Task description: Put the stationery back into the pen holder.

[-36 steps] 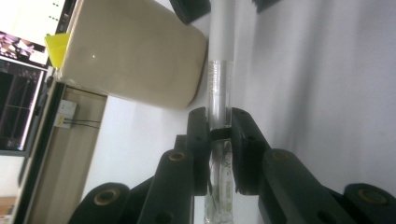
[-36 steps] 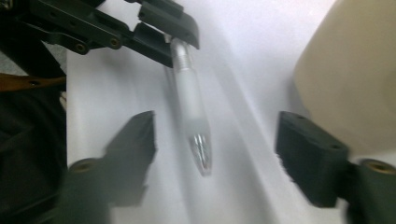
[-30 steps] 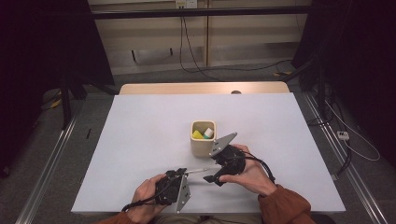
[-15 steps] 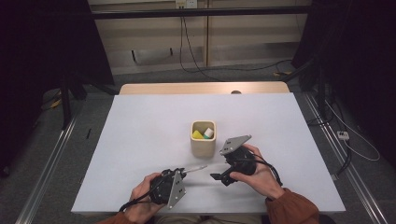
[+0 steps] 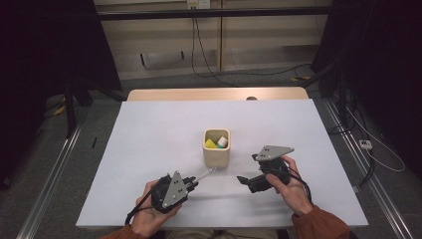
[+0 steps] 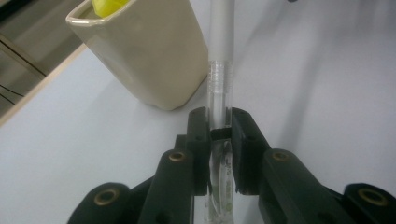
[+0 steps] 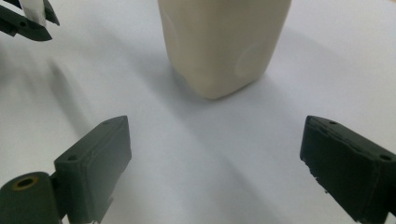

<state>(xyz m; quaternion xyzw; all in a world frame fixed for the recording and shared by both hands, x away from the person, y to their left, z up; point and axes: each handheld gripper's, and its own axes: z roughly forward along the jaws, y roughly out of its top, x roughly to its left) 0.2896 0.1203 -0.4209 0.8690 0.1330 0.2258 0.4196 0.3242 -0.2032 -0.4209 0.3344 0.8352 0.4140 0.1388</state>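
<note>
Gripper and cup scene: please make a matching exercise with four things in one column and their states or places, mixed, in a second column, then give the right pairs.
Things:
1. left gripper
2. right gripper
3. beige cup
4. pen

States or places:
A. stands upright on the white table, with a yellow item inside
B. jaws wide apart, nothing between them
C. clamped between two black jaws, its far end reaching toward the cup
D. jaws shut on a thin clear barrel

Pairs: 1-D, 2-B, 3-A, 4-C
</note>
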